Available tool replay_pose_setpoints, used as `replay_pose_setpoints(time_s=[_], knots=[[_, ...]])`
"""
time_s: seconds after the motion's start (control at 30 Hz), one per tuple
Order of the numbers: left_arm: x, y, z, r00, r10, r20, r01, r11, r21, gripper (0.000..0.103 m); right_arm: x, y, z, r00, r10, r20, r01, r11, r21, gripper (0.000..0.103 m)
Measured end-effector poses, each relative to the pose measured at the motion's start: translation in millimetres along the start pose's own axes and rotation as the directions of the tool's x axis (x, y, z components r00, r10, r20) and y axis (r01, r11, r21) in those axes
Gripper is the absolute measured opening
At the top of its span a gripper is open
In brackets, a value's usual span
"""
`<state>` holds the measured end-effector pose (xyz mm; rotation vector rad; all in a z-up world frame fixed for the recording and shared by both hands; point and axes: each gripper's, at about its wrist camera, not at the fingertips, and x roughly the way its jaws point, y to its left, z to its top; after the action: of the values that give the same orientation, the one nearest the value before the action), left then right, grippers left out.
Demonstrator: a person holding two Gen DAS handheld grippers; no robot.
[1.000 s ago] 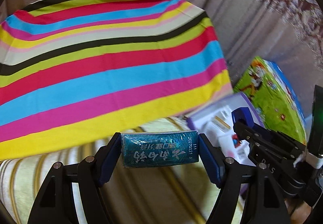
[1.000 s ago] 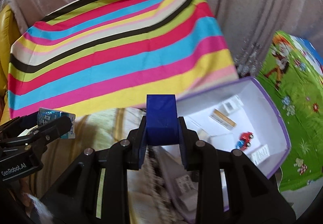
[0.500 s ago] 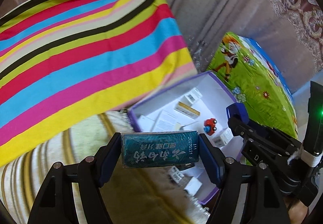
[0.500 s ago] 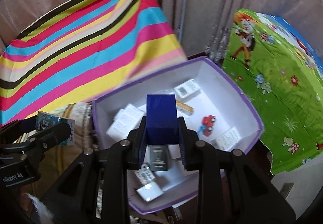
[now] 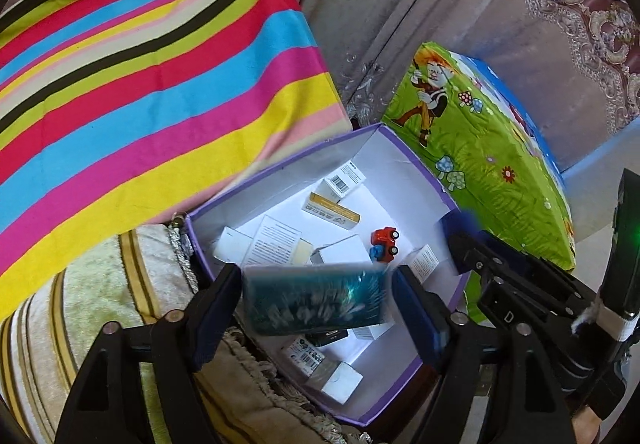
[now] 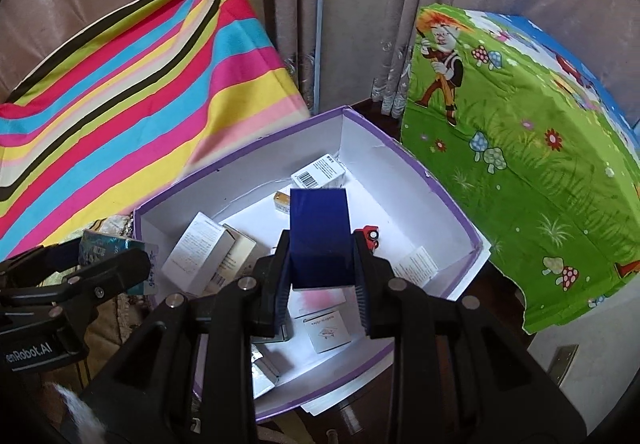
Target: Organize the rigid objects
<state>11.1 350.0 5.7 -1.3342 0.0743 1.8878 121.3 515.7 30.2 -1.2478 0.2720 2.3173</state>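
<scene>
Left gripper — jaws have just been opening; pads now stand slightly clear of either end of the teal packet, which is motion-blurred between them, over the near edge of the box; whether either pad touches it cannot be told for certain, though a gap shows at the right end.

Right gripper — clamped on a dark blue block, upright between the pads, its top standing above the fingertips; held over the middle of the box.

Purple-rimmed box — open, white inside, set on the floor between the striped cloth and the green cartoon cover; its left corner sits against a beige tasselled cushion.

Contents of box, loose and unsorted — a white carton with barcode toward the far wall; a yellow-and-white carton just in front of it; a red and blue toy car near the centre right; several white cartons along the left wall, one lying across another; a small white carton with printed label at the near side; a further white carton by the right wall.

Backdrop — pale curtain behind everything.
</scene>
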Motion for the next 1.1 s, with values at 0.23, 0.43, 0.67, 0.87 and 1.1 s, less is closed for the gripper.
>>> replay_pose_setpoints(time_s=[0.23,0.43,0.67,0.87,1.1], knots=[[0.2,5.9,-4.3,0.999,-0.025,-0.03,0.024,0.999,-0.043,0.088,-4.2,-4.7,0.0,1.0,-0.02,0.013,0.02,1.0,0.012,0.069],[-12.1,14.2,-30.0,0.995,-0.054,-0.079,0.045,0.992,-0.116,0.088,-11.0,-3.9,-2.2,1.0,-0.013,0.015,0.013,1.0,-0.001,0.069],[-19.7,9.3,-43.7,0.997,-0.033,-0.07,0.026,0.994,-0.103,0.09,-16.6,-4.5,-10.6,1.0,-0.008,0.004,0.008,1.0,-0.015,0.07],[-16.7,15.7,-44.5,0.996,-0.054,-0.069,0.044,0.99,-0.132,0.091,-24.7,-7.6,-17.2,1.0,-0.004,-0.005,0.004,1.0,-0.02,0.07],[-12.6,12.6,-46.2,0.996,-0.037,-0.075,0.028,0.992,-0.121,0.093,-25.2,-5.5,-20.0,1.0,-0.005,-0.018,0.004,1.0,-0.029,0.07]])
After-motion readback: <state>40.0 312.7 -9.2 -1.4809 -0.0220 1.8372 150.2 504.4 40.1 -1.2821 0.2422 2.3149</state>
